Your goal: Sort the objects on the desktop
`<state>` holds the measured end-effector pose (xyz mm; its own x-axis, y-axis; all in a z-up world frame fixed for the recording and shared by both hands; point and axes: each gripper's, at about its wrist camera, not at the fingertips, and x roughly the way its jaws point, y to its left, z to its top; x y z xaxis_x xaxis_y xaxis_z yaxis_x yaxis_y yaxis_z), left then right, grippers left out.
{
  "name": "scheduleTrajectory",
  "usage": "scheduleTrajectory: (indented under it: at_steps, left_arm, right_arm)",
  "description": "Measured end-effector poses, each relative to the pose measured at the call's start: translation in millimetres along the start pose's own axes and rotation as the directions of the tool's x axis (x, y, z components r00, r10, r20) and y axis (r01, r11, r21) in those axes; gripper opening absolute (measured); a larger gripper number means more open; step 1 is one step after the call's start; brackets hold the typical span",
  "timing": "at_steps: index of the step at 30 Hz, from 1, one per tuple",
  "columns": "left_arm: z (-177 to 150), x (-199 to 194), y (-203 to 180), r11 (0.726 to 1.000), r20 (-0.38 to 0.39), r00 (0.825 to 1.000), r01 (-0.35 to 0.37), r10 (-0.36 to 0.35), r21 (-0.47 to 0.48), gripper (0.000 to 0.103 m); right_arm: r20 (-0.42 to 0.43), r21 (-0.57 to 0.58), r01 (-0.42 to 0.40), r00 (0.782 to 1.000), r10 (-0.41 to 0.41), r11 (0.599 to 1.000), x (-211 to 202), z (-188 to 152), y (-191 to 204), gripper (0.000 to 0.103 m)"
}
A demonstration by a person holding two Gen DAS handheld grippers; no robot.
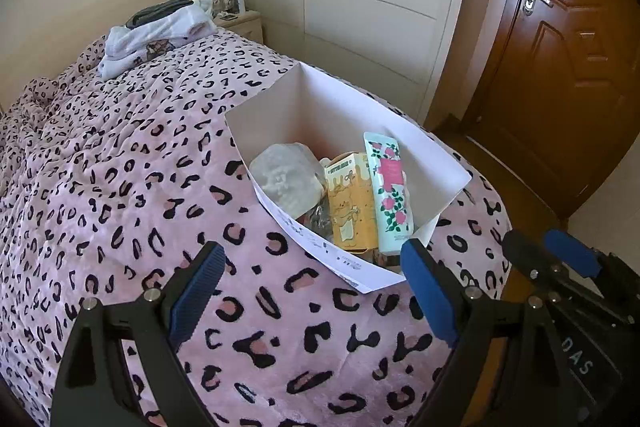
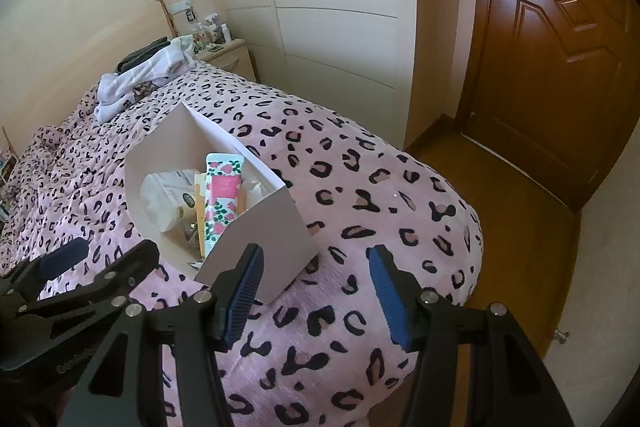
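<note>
I hold both tools above the foot of the bed (image 1: pixel 120 155), and neither carries anything. My left hand-held gripper (image 1: pixel 312 287) stands wide open at the bottom of the left wrist view, with only the pink leopard-print blanket between its blue pads. My right hand-held gripper (image 2: pixel 316 291) is parted less widely at the bottom of the right wrist view, and it is empty too, its pads over bare blanket.

The white box (image 1: pixel 440 163) sits on the blanket right of centre in the left view and left of centre in the right view, just beyond the fingertips. Inside it lean a floral tube (image 1: pixel 390 191), a yellow carton (image 1: pixel 350 199) beside it, and a pale bag or pouch (image 1: pixel 286 179) on the left side. Something small lies at the bottom, but I cannot make it out.

I see no loose objects left on the blanket near the box, so I judge the sorting to be at or close to its end, or paused between items. If another item remains, my next move calls for finding it outside these views, then bringing one open tool over it.
</note>
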<state>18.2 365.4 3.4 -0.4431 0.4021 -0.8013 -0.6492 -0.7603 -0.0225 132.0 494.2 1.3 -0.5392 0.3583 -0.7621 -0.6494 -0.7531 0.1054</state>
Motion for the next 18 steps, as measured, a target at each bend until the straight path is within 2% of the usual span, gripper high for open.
scheduleTrajectory:
  at_steps: [18]
  left_arm:
    - [0.0, 5.9, 1.2, 1.000, -0.016, 1.000, 0.003, -0.003, -0.001, 0.091]
  right_arm:
    - [0.009, -0.007, -0.004, 1.000, 0.004, 1.000, -4.1, 1.6, 4.6, 0.057]
